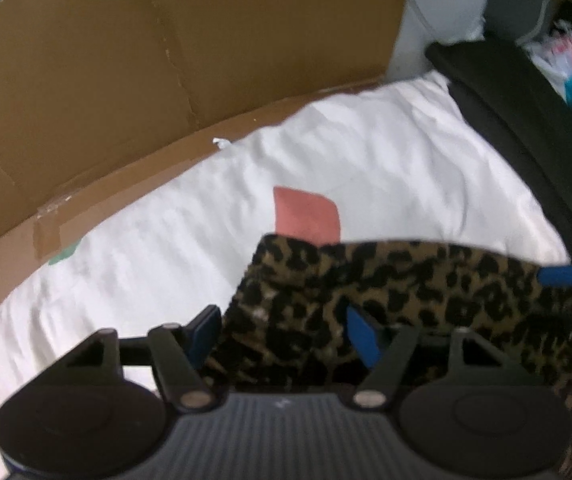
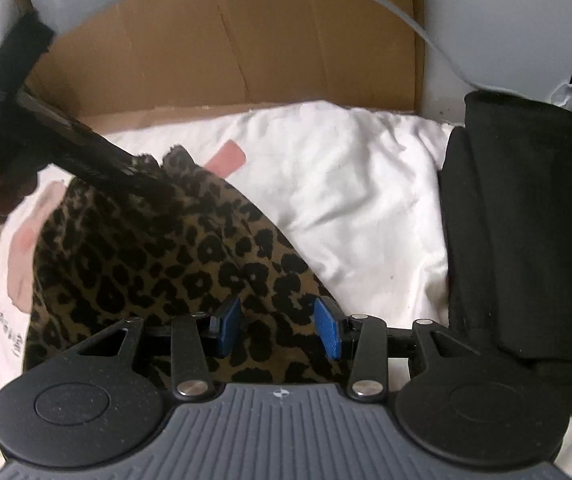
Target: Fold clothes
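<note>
Both tongs hung over the bed: the left gripper (image 1: 283,334) stood wide apart with leopard-print cloth (image 2: 157,264) bunched between its blue pads, pressing nothing I could see; the right gripper (image 2: 277,330) was half open over the same cloth. It lay rumpled, tan with black spots, on the white sheet (image 2: 346,184), beside a black garment (image 2: 526,220).

White-sheeted bed (image 2: 346,184) with leopard-print garment (image 2: 157,264) and black garment (image 2: 526,240) atop.
</note>
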`<state>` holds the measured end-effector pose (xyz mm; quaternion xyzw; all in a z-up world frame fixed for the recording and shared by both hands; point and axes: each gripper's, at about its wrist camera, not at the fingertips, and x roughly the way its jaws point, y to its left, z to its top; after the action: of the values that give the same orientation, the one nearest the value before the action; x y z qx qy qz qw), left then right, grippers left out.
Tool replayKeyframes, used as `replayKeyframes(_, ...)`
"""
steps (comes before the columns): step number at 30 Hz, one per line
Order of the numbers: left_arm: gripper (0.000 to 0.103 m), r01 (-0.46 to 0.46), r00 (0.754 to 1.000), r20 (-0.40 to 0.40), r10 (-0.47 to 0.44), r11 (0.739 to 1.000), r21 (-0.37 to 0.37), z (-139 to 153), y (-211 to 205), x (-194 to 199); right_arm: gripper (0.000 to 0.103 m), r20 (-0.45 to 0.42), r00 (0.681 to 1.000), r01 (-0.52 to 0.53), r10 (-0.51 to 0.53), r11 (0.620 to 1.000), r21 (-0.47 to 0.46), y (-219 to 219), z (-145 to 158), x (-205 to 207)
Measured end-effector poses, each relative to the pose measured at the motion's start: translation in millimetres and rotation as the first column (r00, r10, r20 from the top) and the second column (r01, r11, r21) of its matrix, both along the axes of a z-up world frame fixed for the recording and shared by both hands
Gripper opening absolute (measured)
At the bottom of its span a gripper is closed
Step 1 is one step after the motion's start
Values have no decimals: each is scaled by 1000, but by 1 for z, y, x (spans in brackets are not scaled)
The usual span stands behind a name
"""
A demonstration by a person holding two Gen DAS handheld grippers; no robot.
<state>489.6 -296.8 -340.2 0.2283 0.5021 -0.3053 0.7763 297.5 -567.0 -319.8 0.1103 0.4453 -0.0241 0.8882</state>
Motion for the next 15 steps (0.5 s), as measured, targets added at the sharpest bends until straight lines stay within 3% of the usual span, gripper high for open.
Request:
replayKeyframes(4, 70, 25, 999, 23, -26, 999, 21, 2, 1, -5, 48, 47, 999, -16, 19, 997, -73, 6, 7, -5)
replayKeyframes(8, 71, 29, 999, 41, -30, 1000, 9, 12, -2, -2, 48, 85, 996, -36, 40, 998, -50, 7, 16, -6)
replayKeyframes(11, 77, 33, 998, 55, -33, 999, 3, 14, -8, -2, 48, 41, 996, -77, 80, 995, -69, 15, 7, -1)
replayKeyframes(15, 72, 46, 998, 38, -47, 998, 43, 3, -17, -3, 48, -18, 998, -69, 68, 996, -62, 16, -8, 0)
